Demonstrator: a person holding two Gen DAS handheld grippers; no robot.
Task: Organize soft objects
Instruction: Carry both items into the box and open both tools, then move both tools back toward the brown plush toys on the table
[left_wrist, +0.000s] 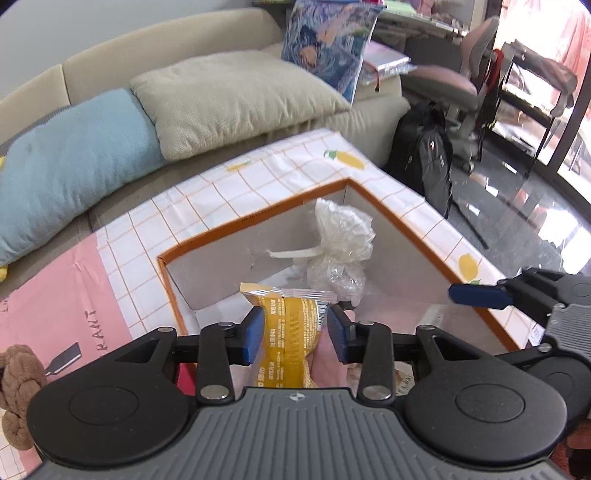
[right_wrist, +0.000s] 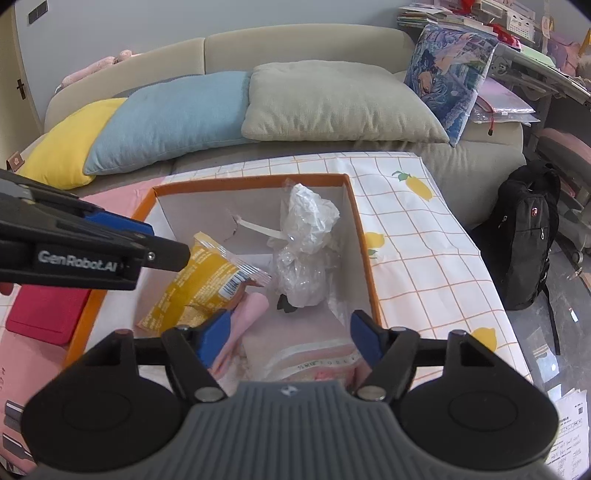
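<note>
One orange-rimmed box (right_wrist: 364, 236) sits open on the counter (right_wrist: 424, 258), which is covered by a checked cloth with lemon prints. Inside the box lie three kinds of soft things: one yellow snack packet (right_wrist: 199, 284), one crumpled clear plastic bag (right_wrist: 304, 251) tied with a white strip, and pink folded cloths (right_wrist: 295, 332) on the bottom.

The left gripper (left_wrist: 295, 328) reaches over the near-left part of the box. The yellow snack packet (left_wrist: 291, 332) stands between its two blue pads; the left pad (left_wrist: 253, 338) touches the packet's side, while a thin gap shows at the right pad, so whether it is truly clamped cannot be told. From the right wrist view the packet leans tilted, its crimped end pointing towards the plastic bag and its lower end resting on the pink cloths.

The right gripper (right_wrist: 288, 339) hangs over the near-right part of the box with its jaws wide apart and nothing between them; only the pink cloths lie below. Its left pad (right_wrist: 216, 336) sits just beside the packet's lower edge.

Behind the counter a beige sofa (right_wrist: 295, 44) carries four cushions: one yellow cushion (right_wrist: 62, 151), one blue cushion (right_wrist: 166, 118), one beige cushion (right_wrist: 332, 103) and one printed cushion (right_wrist: 450, 81). One black backpack (right_wrist: 528, 236) stands on the floor at the right.
</note>
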